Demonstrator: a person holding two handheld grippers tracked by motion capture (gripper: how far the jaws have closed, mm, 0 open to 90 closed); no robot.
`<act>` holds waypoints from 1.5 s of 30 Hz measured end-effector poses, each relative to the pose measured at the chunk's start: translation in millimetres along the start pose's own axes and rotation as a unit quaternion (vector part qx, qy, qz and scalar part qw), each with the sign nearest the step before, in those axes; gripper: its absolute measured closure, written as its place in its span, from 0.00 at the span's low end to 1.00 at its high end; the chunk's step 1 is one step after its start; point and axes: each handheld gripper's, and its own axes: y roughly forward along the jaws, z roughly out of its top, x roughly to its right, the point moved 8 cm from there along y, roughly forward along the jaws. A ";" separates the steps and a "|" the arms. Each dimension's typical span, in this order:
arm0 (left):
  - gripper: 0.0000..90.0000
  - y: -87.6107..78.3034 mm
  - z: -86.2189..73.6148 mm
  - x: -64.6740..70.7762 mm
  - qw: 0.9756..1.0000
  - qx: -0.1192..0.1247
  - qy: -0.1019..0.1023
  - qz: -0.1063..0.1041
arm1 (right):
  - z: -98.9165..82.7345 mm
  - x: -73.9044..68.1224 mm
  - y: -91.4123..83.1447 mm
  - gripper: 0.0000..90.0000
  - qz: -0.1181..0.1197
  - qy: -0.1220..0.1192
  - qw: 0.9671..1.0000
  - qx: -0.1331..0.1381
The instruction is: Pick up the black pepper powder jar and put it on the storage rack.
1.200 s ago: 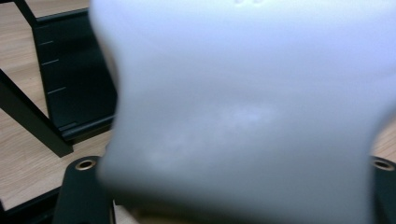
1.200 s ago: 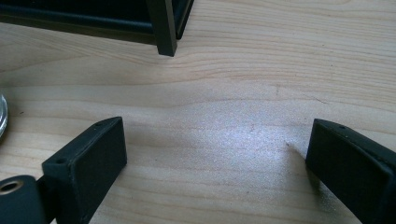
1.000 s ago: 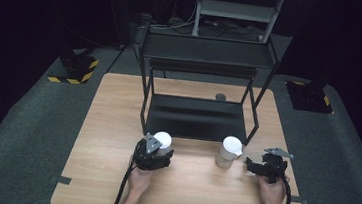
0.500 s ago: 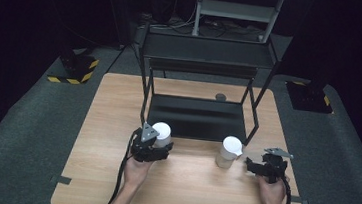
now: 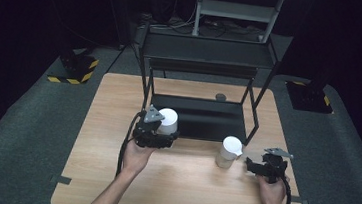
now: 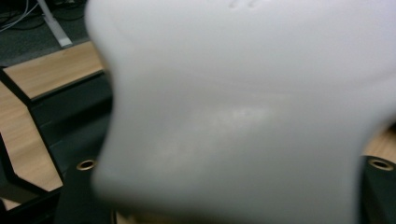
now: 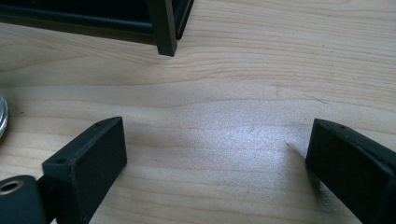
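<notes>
The white cup (image 5: 168, 121) in the left gripper (image 5: 158, 137) sits clamped between the jaws, lifted clear of the wooden table (image 5: 101, 124) and held in front of the lower shelf of the black metal rack (image 5: 207, 64). In the left gripper view its pale wall (image 6: 243, 116) looms blurred and very close, pinched in at the waist where the jaws grasp it. The left hand (image 5: 136, 158) reaches forward from the bottom edge of the high view, forearm angled up and to the right, with the gripper's grey plate on top.

Compared with a second ago, the cup and left gripper appear higher in the high view and nearer the rack's lower shelf; earlier they were low, close to the tabletop. The right gripper (image 5: 258, 165) and right hand (image 5: 271, 188) lie where they were.

The right gripper rests low over the table near the right edge, jaws spread wide with bare wood between them, grasping nothing. A second white cup (image 5: 228, 151) stands upright on the table just to its left, apart from it.

Counted: two white cups, one held and one standing; two grippers; one rack; one small dark round object (image 5: 220, 97) on the table behind the rack.
</notes>
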 end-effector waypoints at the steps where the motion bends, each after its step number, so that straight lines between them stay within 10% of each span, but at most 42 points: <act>1: 0.34 -2.5 5.7 -0.4 1.000 -0.001 0.003 -0.002 | 0.0 0.0 0.0 0.05 0.000 0.000 1.000 0.000; 23: 0.34 -51.6 131.0 -14.8 1.000 0.010 0.005 -0.028 | 0.0 0.1 0.0 0.05 0.000 0.000 1.000 0.000; 45: 0.34 -47.6 222.5 -29.1 1.000 -0.004 -0.010 -0.003 | 0.1 -0.1 -0.1 0.05 0.000 0.001 1.000 -0.001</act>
